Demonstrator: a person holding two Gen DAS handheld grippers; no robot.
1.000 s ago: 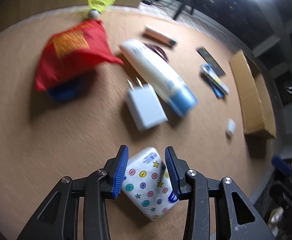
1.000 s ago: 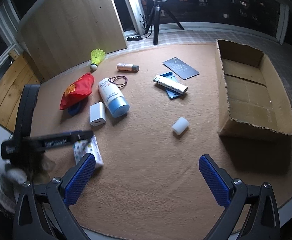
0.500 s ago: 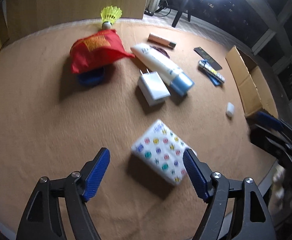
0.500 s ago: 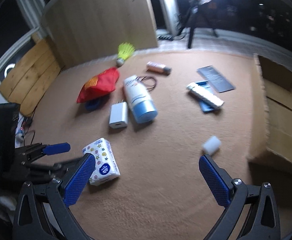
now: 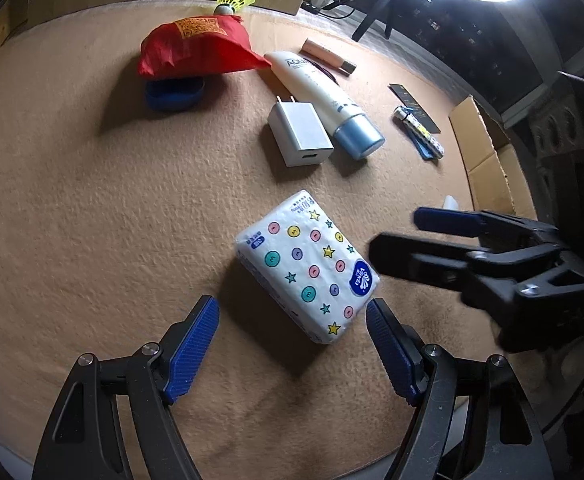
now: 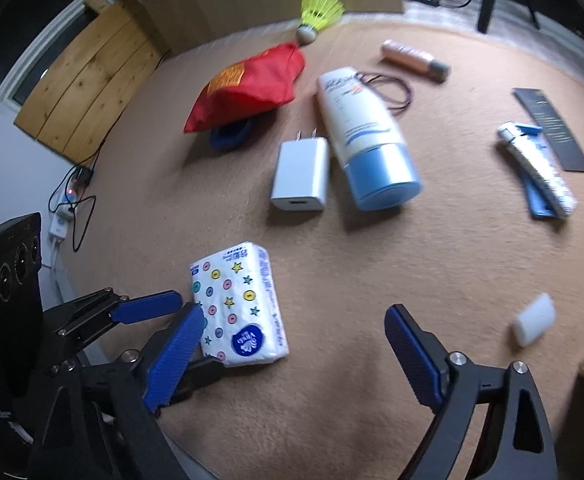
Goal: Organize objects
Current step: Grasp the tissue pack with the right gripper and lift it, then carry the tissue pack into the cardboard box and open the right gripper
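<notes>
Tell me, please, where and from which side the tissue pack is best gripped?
Probably across its two long edges, coming straight down from above. The tissue pack lies flat on the mat, a soft block narrower than it is long. The open left gripper already straddles its near end; its short span should fit between the fingers.

- The left gripper point(image 5: 292, 344), clamped on the tissue pack point(image 5: 307, 266) a second ago, now stands with its jaws wide apart; the pack lies free on the mat, in the lower centre of the left wrist view, between the blue pads and touching neither
- The right gripper point(image 6: 293, 354), earlier out in mid-mat facing the cardboard box, now sits beside the pack point(image 6: 239, 304); it shows at the right edge of the left wrist view point(image 5: 423, 232), jaws parted
</notes>
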